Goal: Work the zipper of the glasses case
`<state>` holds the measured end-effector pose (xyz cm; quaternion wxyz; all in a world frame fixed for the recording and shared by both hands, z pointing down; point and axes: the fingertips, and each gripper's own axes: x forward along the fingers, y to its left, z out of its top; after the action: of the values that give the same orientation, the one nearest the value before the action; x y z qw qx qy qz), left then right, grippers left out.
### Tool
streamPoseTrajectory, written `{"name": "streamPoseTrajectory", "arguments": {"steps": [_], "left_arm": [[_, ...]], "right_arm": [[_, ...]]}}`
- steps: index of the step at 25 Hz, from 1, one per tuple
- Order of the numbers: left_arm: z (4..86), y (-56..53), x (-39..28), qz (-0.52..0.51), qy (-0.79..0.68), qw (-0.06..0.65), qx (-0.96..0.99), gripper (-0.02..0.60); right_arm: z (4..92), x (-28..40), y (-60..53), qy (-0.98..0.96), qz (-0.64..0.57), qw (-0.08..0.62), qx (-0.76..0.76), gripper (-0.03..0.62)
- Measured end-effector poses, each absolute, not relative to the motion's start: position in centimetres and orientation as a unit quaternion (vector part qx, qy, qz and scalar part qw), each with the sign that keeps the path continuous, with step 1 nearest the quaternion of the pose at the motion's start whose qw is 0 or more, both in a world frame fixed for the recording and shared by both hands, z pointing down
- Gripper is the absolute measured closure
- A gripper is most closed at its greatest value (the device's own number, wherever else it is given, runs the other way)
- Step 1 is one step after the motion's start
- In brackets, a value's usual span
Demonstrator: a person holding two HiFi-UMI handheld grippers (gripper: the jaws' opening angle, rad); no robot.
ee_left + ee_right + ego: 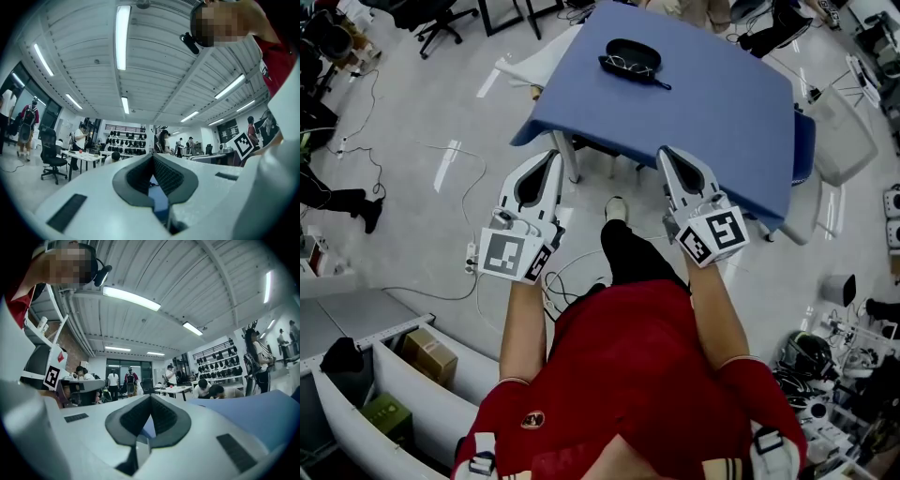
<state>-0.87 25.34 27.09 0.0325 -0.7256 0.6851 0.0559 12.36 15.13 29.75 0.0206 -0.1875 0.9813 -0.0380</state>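
Observation:
A black glasses case (630,58) lies open on the far part of the blue table (712,112), with a pair of glasses (629,65) resting in it. My left gripper (551,155) hangs shut and empty just short of the table's near left corner. At the table's near edge my right gripper (667,152) is also shut, with nothing in it. In the left gripper view the jaws (152,155) meet at the tips, as they do in the right gripper view (150,397). Both are well short of the case.
A white chair (844,141) stands right of the table and an office chair (441,19) far left. Cables trail over the floor. White bins hold cardboard boxes (431,354) at lower left, and gear lies at lower right. People stand and sit at desks (79,157) across the room.

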Motion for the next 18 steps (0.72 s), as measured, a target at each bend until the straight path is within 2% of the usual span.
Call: {"name": "streamPoseTrajectory", "arguments": {"steps": [6,18], "left_arm": [[27.5,21.8,-4.5,0.041,0.692,0.035,-0.720,0.575],[27.9,6.5,-10.1,0.008,0.675,0.021,-0.737,0.574]], "right_arm": [[30.6,9.5,10.4,0.981,-0.015,0.017,-0.193,0.595],[32.4,3.4,-2.9,0.982,0.009,-0.009,-0.187,0.595]]}}
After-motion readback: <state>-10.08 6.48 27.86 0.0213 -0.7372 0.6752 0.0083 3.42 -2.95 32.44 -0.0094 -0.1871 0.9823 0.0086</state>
